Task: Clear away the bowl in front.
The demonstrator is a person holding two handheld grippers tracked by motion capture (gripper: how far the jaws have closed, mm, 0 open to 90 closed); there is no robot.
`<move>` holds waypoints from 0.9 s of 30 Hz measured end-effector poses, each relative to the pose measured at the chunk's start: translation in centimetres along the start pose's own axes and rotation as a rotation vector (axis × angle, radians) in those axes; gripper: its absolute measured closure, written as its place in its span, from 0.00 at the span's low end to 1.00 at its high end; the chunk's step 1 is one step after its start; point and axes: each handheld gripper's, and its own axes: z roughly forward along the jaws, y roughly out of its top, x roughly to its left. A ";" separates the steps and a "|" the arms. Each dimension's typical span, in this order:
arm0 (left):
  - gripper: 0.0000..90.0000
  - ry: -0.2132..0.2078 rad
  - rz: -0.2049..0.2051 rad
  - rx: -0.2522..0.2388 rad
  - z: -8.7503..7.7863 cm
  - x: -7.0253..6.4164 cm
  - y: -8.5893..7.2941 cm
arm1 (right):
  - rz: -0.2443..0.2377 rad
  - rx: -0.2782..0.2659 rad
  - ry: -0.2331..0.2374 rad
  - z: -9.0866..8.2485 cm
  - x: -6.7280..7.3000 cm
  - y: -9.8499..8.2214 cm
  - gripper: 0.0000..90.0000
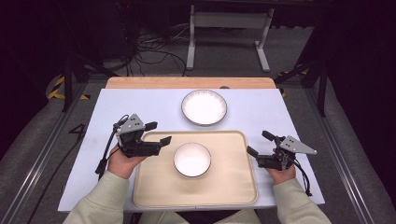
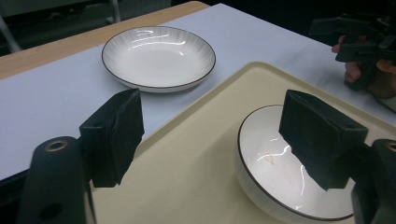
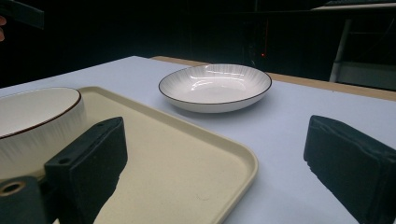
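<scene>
High view: a white bowl [image 1: 192, 159] is sitting in the middle of a cream tray [image 1: 233, 186] on a pale table [image 1: 93, 107]. The left gripper [image 1: 158, 133] is hovering just left of the bowl, jaws wide apart, holding nothing. The right gripper [image 1: 259, 143] is waiting beside the tray's right edge, jaws equally spread and empty. A white plate [image 1: 204, 107] is lying beyond the tray.

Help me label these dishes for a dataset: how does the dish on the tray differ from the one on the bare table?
The bowl sits on the beige tray; the plate sits farther back on the white tabletop. The bowl is deeper with steeper walls; the plate is shallow and wider across. The bowl lies between the open left gripper and right gripper; the plate lies beyond both. Both are white, dark-rimmed, upright and empty.
</scene>
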 end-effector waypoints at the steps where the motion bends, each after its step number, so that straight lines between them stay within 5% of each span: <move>1: 0.25 0.001 0.007 -0.018 -0.2 0.2 -0.1 | 0.000 0.000 -0.001 0.0 0.0 0.0 0.07; 7: 0.21 -0.025 -0.031 -0.103 -1.0 1.0 -1.0 | 0.000 -0.006 -0.011 -0.1 0.0 0.0 0.07; 12: 0.09 0.026 0.059 -0.095 -1.0 0.5 -1.4 | 0.002 -0.008 -0.013 -0.1 0.0 0.0 0.06; 22: 0.00 -0.004 0.043 -0.135 -1.6 1.0 -2.3 | 0.001 -0.006 -0.011 -0.1 0.0 0.0 0.06; 27: 0.00 -0.026 -0.012 -0.159 -2.0 1.8 -2.8 | 0.000 -0.012 -0.014 -0.2 -0.2 0.0 0.06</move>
